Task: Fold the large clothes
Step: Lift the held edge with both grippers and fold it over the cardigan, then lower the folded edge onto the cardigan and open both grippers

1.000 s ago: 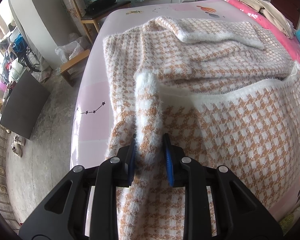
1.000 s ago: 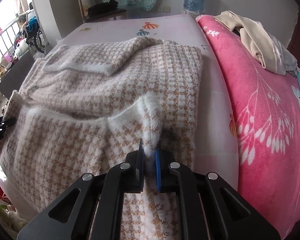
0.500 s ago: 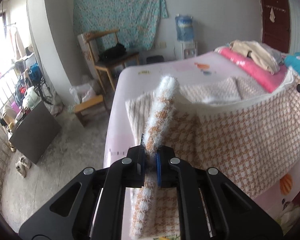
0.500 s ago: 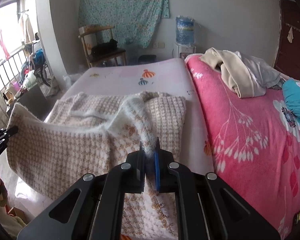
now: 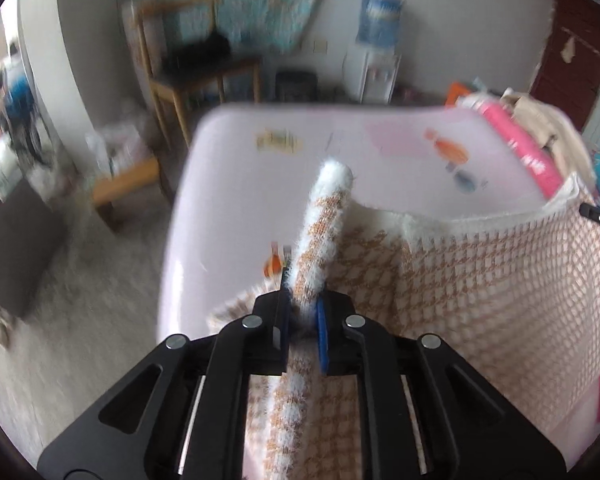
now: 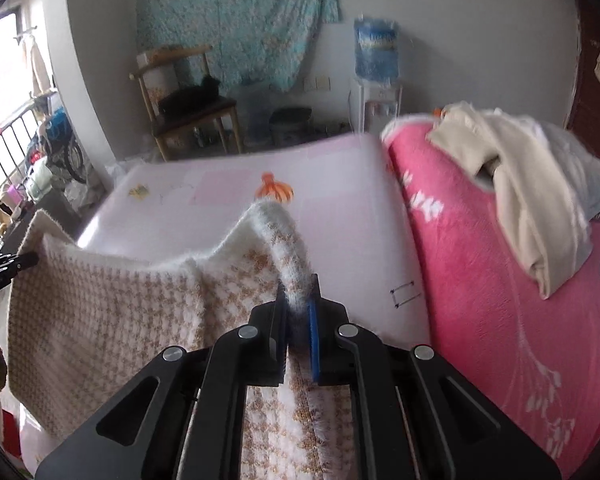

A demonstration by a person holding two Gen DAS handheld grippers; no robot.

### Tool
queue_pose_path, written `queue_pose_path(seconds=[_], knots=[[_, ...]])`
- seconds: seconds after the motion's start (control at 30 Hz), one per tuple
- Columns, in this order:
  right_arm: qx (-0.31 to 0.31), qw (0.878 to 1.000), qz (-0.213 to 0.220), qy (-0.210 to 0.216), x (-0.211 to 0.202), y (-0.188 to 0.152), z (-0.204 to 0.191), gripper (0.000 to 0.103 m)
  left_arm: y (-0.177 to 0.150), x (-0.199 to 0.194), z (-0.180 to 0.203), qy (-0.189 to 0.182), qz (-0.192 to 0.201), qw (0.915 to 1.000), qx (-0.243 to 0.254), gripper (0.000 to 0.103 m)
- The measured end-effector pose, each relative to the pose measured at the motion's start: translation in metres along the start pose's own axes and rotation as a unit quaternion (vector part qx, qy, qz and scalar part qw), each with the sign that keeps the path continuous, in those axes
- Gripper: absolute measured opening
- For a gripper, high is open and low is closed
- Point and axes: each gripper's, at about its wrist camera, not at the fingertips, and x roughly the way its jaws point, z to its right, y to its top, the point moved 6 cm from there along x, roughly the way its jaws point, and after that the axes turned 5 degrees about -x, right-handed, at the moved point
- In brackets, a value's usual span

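A fluffy white and tan houndstooth sweater (image 5: 480,280) hangs stretched between both grippers above the pale pink bed sheet (image 5: 240,184). My left gripper (image 5: 303,292) pinches one white-trimmed corner; its jaws are opening, and the fabric is still pressed between the pads. My right gripper (image 6: 298,296) is shut on the other corner of the sweater (image 6: 120,312). In the left wrist view the right gripper (image 5: 598,216) shows at the far right edge. In the right wrist view the left gripper (image 6: 8,268) shows at the far left edge. The sweater's lower part hangs out of sight.
A pink blanket (image 6: 480,280) covers the right half of the bed, with a pile of beige clothes (image 6: 520,180) on it. Beyond the bed stand a wooden chair (image 6: 188,108) and a water dispenser (image 6: 376,80). A low wooden stool (image 5: 124,184) sits on the floor at left.
Both grippers lifted the sweater's near edge off the bed and carried it toward the far end. The sweater no longer lies flat; it hangs between them.
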Motion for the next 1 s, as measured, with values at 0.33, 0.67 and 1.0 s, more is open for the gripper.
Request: queue_pose_path(seconds=[0.33, 0.67, 1.0], knots=[[0.044, 0.997, 0.026, 0.061, -0.016, 0.008, 0.007, 0.043, 0.013, -0.014, -0.018, -0.093, 0.026, 0.9914, -0.089, 0.030], [0.129, 0.991, -0.043, -0.012, 0.032, -0.016, 0.045, 0.044, -0.002, 0.037, -0.040, -0.142, -0.037, 0.9634, -0.224, 0.028], [0.003, 0.998, 0.002, 0.056, -0.097, -0.098, -0.047, 0.050, -0.074, -0.081, 0.023, -0.183, 0.009, 0.9810, -0.065, 0.042]])
